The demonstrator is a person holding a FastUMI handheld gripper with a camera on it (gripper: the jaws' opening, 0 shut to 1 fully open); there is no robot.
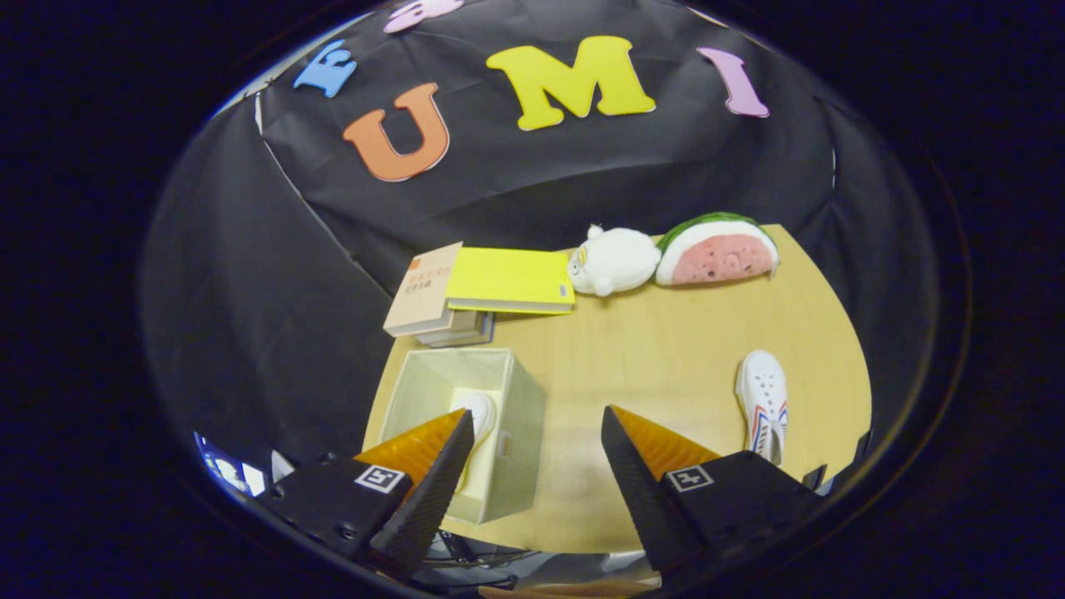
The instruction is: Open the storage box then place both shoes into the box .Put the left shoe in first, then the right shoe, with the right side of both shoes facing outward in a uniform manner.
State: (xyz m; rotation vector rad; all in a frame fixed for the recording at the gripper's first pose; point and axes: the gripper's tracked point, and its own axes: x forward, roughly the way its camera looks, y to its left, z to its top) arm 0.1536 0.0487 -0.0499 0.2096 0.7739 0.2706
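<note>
With one shoe (478, 416) already lying inside the open box (520, 416), the job looks about half done — presumably that is the left shoe, since the task asks for it first, though the left finger hides much of it and I cannot tell which way its side faces. The claw (532, 437) hangs above the surface (666, 349) with its fingers spread wide and nothing between them, which fits a release just made or a reach about to begin. The box sits at about ten o'clock from the claw, its top open and its pale walls upright, so no lid stands in the way of a second drop. The other shoe (764, 403) lies on the bare surface at roughly two o'clock, well apart from the box, its long axis running away from the claw and a striped side panel facing up and inward; that layout leaves clear room around it for the fingers to straddle it. Farther off, at twelve o'clock, a stack of books (478, 291) rests along the back edge, and just beside it toward one o'clock lie a white plush toy (614, 260) and a watermelon-slice cushion (717, 249) — all out of the working path. The next move, as I judge it, is to swing right and close on the remaining shoe, minding its orientation so that it matches the first.
</note>
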